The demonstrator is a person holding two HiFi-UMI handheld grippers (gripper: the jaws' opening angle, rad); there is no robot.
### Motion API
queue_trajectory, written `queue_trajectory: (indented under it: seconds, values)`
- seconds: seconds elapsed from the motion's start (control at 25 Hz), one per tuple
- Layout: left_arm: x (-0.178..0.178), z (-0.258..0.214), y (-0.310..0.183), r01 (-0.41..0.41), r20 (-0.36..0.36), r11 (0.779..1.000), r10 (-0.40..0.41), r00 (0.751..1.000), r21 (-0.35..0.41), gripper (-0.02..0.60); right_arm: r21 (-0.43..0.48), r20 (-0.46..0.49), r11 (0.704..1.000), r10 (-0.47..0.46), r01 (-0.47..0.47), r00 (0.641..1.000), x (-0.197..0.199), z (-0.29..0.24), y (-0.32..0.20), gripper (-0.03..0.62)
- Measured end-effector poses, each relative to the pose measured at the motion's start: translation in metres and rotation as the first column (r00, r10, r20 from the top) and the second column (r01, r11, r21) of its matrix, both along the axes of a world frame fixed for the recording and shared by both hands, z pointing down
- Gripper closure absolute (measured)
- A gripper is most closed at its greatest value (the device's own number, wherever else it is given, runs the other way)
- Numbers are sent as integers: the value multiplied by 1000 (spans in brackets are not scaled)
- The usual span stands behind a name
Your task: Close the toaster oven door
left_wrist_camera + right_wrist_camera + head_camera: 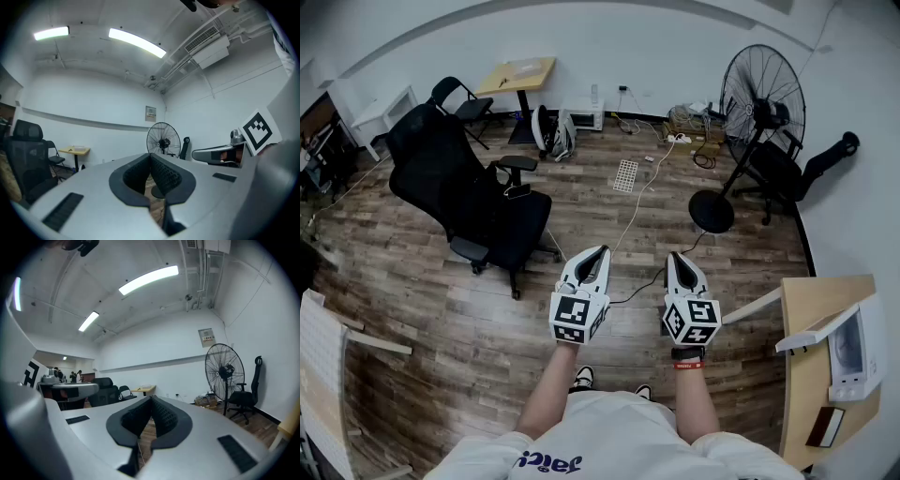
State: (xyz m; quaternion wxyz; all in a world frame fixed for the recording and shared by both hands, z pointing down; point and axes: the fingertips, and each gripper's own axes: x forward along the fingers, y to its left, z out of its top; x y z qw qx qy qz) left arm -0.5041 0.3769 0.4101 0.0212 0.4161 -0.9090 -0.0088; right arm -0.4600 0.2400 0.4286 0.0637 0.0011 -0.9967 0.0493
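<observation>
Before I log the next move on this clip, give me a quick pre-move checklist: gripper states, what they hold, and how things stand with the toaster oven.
1. Left gripper free: ok. Jaws together, nothing between them.
2. Right gripper free: ok. Jaws together, nothing between them.
3. Toaster oven found: cannot tell. A white appliance sits on the wooden table at the right; it is likely the oven.
4. Door state: cannot tell. A white panel seems to stick out from that appliance.
5. Gripper at the appliance: not ok. Both are held out over the floor, apart from it.
6. Footing: a cable lies ahead on the floor; mind it.
</observation>
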Motion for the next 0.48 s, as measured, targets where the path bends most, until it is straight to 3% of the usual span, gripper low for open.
queue_trajectory:
  seconds: [0.16, 0.28, 0.4, 0.48]
  values:
    - [-8, 7, -8, -54, -19, 997, 55, 998, 49, 561, -51, 5, 995, 87, -87, 996, 5, 11, -7, 579]
    - [-6, 11, -27, -164, 4, 986, 164, 987, 40, 563, -51, 0, 983, 175, -175, 985, 18, 18, -15, 579]
    - [9, 14, -56, -319, 26, 947, 319, 948, 25, 563, -38, -2, 953, 300, -300, 954, 45, 20, -30, 579]
    - [25, 17, -81, -432, -23, 900, 434, 900, 61, 563, -21, -15, 927, 375, -376, 927, 66, 21, -43, 579]
